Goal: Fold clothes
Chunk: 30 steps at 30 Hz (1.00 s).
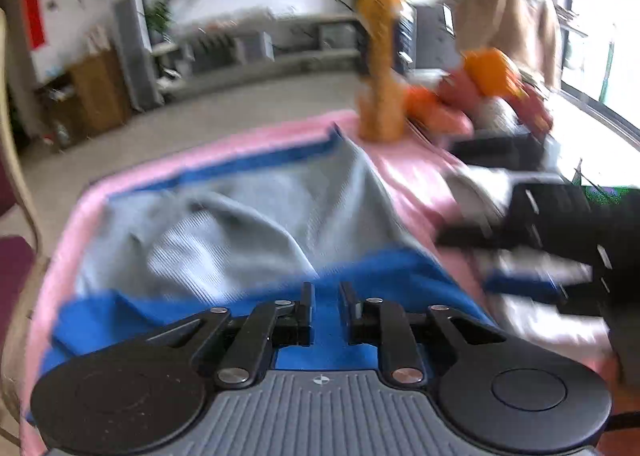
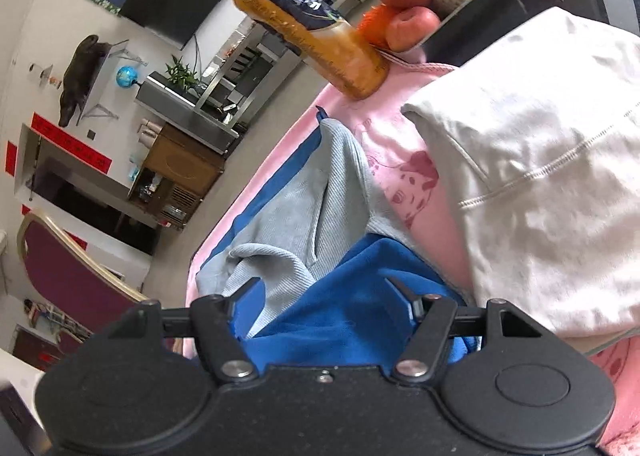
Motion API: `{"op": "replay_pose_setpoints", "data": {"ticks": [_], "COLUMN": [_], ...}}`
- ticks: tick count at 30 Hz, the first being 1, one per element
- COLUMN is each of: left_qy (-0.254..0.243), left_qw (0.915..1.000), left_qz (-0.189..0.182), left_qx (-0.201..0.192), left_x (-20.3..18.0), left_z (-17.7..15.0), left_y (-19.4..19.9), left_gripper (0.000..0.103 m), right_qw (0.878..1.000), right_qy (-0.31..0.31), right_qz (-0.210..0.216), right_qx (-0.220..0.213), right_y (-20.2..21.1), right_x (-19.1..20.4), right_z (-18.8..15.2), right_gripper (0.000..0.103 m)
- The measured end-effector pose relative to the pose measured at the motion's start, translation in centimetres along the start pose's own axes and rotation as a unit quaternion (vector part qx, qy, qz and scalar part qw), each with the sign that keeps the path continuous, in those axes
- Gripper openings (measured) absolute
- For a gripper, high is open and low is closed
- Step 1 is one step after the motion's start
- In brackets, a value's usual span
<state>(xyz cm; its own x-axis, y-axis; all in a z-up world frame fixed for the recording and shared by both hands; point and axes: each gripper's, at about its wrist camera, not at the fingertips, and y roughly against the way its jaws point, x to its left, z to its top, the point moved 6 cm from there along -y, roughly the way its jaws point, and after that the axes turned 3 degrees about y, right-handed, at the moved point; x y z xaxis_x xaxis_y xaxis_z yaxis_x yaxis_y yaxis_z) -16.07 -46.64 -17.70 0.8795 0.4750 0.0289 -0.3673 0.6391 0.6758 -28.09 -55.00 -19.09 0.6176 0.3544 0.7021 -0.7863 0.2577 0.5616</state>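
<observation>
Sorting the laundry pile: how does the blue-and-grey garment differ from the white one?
The blue-and-grey garment is two-coloured and lies spread out and rumpled; the white garment is plain, one colour, and looks folded into a thick bundle. The right gripper stands open over the blue one. Both rest on the pink cloth.

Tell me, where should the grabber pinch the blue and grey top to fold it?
Probably the blue hem band, the nearest edge of the blue and grey top. It is thick and bunched up off the pink cloth, so fingers can close over it from the near side. The right gripper already hangs open above it.
</observation>
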Motion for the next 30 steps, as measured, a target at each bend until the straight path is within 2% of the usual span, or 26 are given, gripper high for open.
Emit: {"op": "replay_pose_setpoints", "data": {"ticks": [1,3,5,9,10,12,14,15,16,17,20,21,22,27,29,30], "left_qy": [-0.002,0.002,0.014,0.047,0.057,0.087,0.095,0.097,0.099,0.101,0.106,0.108,0.110,0.124,0.142,0.151], "left_qw": [1.0000,1.0000,0.9998,0.9943,0.9916,0.9856,0.9840,0.9836,0.9833,0.9830,0.9820,0.9817,0.9814,0.9789,0.9758,0.9743], "left_qz": [-0.004,-0.007,0.008,0.094,0.113,0.139,0.144,0.145,0.146,0.147,0.149,0.150,0.151,0.155,0.158,0.158], "left_qx": [0.001,0.002,0.006,0.019,0.027,0.042,0.045,0.045,0.045,0.045,0.045,0.046,0.046,0.048,0.052,0.054], "left_x": [0.5,3.5,7.3,16.7,18.8,22.2,22.8,22.9,23.0,23.1,23.3,23.4,23.5,24.1,24.8,25.2], "left_z": [-0.2,-0.5,-1.4,-3.8,-4.4,-5.9,-6.5,-6.7,-6.9,-7.0,-7.6,-7.8,-7.9,-8.8,-9.0,-9.1], "left_y": [1.0,2.4,3.8,4.4,4.1,3.4,3.1,3.0,2.9,2.8,2.5,2.4,2.3,1.9,1.8,1.8], "left_gripper": [0.034,0.033,0.033,0.032,0.025,0.023,0.022,0.022,0.022,0.022,0.028,0.028,0.028,0.029,0.029,0.029], "right_qw": [1.000,1.000,1.000,0.998,0.998,0.996,0.991,0.987,0.982,0.976,0.954,0.945,0.935,0.891,0.876,0.871], "right_qy": [-0.001,0.001,0.012,0.043,0.052,0.074,0.106,0.124,0.143,0.164,0.255,0.287,0.320,0.418,0.444,0.454], "right_qz": [0.000,0.000,0.001,-0.001,-0.002,-0.007,-0.012,-0.012,-0.008,-0.005,-0.007,-0.012,-0.018,-0.066,-0.086,-0.090], "right_qx": [0.001,0.004,0.013,0.036,0.042,0.056,0.083,0.101,0.122,0.142,0.155,0.154,0.153,0.167,0.165,0.162], "right_y": [0.0,-0.2,-0.4,-1.4,-1.7,-2.4,-3.2,-3.7,-4.2,-4.7,-5.4,-5.7,-6.1,-9.0,-9.7,-9.8], "right_x": [-0.1,0.0,0.5,1.7,2.0,2.7,3.5,3.9,4.4,4.9,7.3,8.1,8.8,9.9,9.8,9.8], "right_z": [0.0,-0.1,-0.5,-1.5,-1.7,-2.2,-3.1,-3.7,-4.6,-5.6,-8.2,-9.0,-9.8,-12.3,-12.8,-13.0], "right_gripper": [0.064,0.064,0.064,0.064,0.064,0.064,0.063,0.055,0.043,0.043,0.044,0.051,0.052,0.051,0.044,0.034]}}
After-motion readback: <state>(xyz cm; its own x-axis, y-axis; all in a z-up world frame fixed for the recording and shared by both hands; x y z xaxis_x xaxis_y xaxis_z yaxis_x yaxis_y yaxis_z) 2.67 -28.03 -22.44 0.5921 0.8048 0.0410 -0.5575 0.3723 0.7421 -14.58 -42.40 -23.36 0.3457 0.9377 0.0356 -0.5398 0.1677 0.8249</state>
